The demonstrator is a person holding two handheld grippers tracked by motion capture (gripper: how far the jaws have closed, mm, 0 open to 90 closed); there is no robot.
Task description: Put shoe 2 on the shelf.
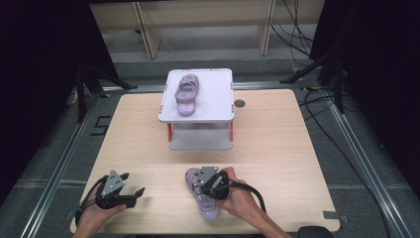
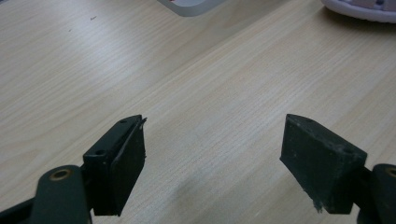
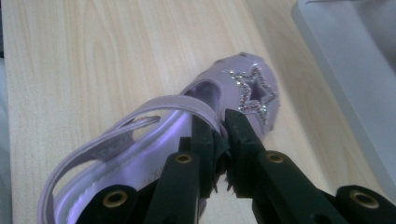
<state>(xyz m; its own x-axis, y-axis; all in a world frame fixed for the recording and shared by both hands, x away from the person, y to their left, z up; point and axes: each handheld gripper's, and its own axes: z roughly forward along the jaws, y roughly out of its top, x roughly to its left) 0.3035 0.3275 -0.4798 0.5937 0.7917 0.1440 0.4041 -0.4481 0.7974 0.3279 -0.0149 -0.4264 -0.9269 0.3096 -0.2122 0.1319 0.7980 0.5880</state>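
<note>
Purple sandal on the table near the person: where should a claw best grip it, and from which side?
Judging by its pose, grip the purple sandal by its upper strap behind the star, from above at the heel end. It lies flat, sole down, and the strap arches clear of the footbed.

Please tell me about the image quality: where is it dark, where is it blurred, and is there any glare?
High view: the wooden table is evenly lit and the surroundings fall to black. Left gripper view: the open left gripper is sharp, with a soft shadow under it on the wood. Right gripper view: the right gripper is slightly soft at the sandal, whose rhinestone star glints.
</note>
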